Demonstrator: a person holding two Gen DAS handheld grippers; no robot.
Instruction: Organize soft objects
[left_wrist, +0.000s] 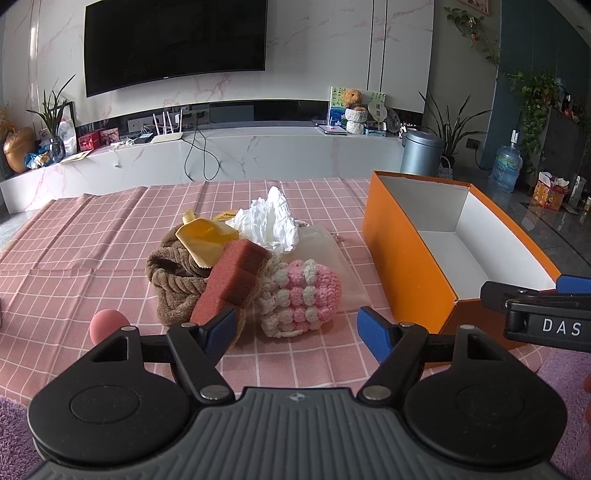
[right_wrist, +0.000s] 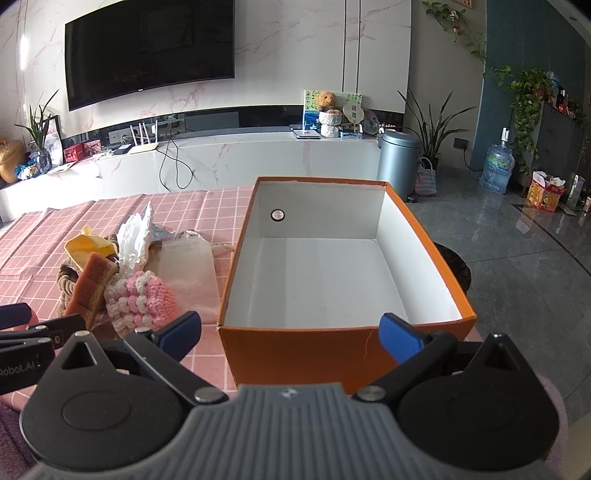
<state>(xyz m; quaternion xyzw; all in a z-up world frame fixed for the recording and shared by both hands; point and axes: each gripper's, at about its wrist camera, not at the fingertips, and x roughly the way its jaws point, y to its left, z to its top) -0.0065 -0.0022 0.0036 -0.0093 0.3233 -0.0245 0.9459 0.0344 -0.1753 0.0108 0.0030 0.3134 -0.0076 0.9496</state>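
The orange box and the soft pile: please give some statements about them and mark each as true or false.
1. The orange box has nothing inside. True.
2. The pink and white crochet piece lies in the box. False: it lies on the checked cloth, beside the box.
3. The left gripper is open. True.
4. The right gripper holds the white tissue. False: it is open and holds nothing; the tissue is on the pile.

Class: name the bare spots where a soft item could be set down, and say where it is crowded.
Free: the whole floor of the orange box, and the checked tablecloth left of the brown towel. Crowded: the heap where sponge, tissue and crocheted pouch overlap.
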